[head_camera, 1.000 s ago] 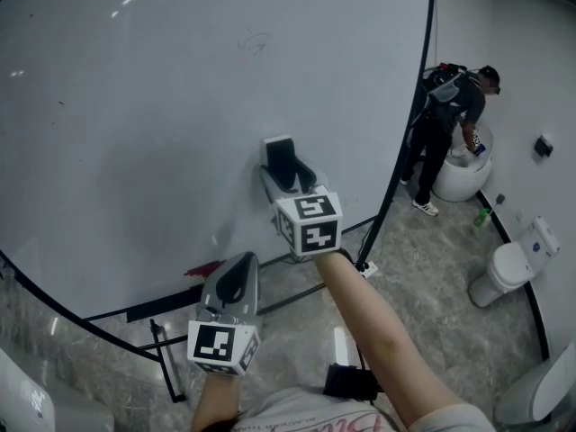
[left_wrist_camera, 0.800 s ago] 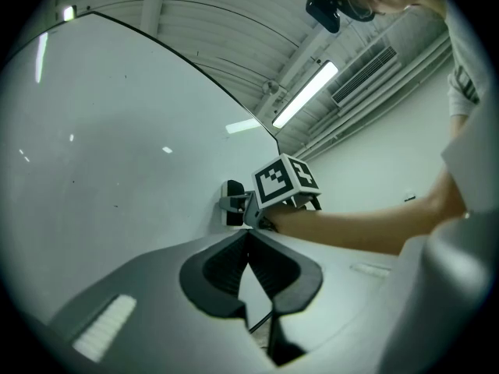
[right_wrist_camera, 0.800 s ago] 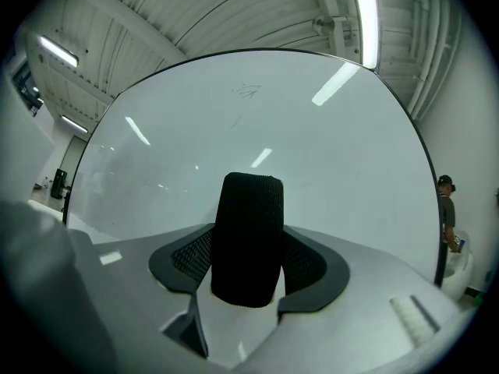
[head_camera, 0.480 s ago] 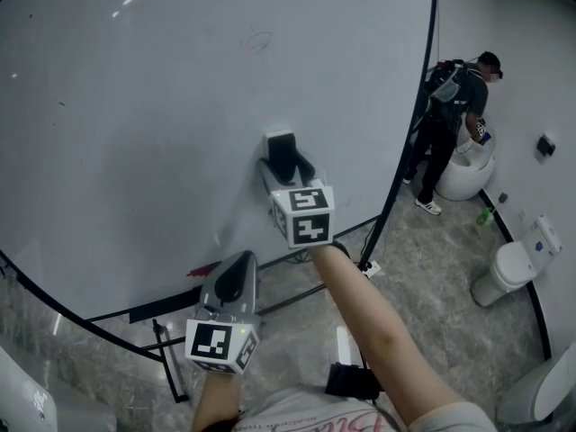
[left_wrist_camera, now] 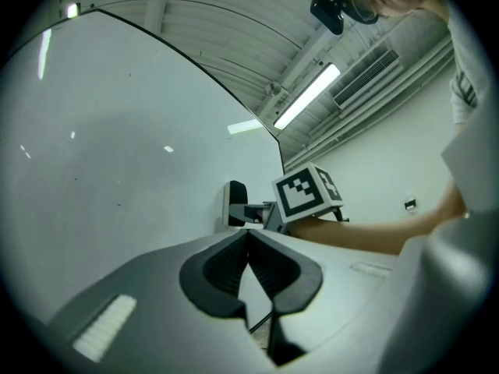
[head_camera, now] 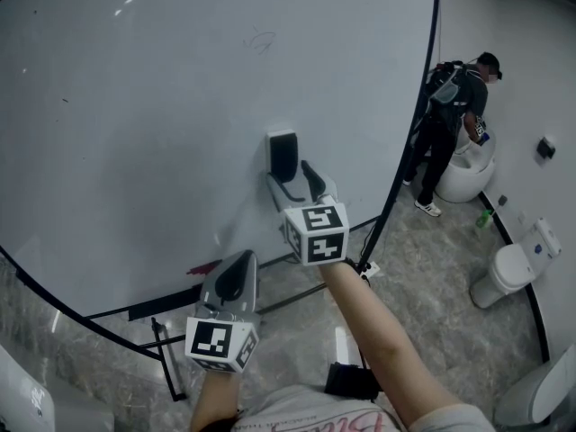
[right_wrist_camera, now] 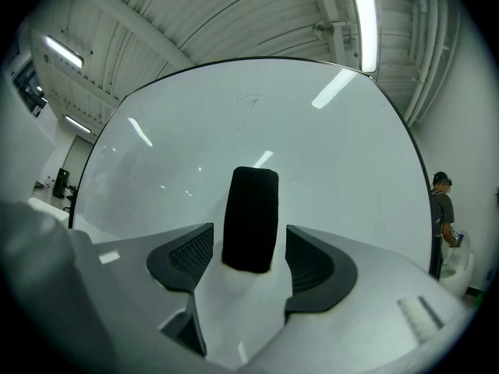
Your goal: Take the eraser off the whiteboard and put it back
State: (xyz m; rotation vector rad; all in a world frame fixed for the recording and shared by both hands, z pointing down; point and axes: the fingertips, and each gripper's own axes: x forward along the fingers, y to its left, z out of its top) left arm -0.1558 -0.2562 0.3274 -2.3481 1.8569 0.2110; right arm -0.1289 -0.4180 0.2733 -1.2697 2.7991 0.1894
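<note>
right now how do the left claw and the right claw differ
The left claw is shut and empty; the right claw is opening, the eraser standing untouched between its jaws. The left claw hangs lower, back from the whiteboard; the right claw is up at the board. Both point toward the whiteboard.

We seem to be in a large office hall: a big whiteboard [head_camera: 180, 106] on a stand [head_camera: 166, 358], a polished stone floor [head_camera: 432, 273], and a ribbed ceiling [right_wrist_camera: 234, 22] with strip lights [left_wrist_camera: 308, 96] and a vent [left_wrist_camera: 378, 76].
</note>
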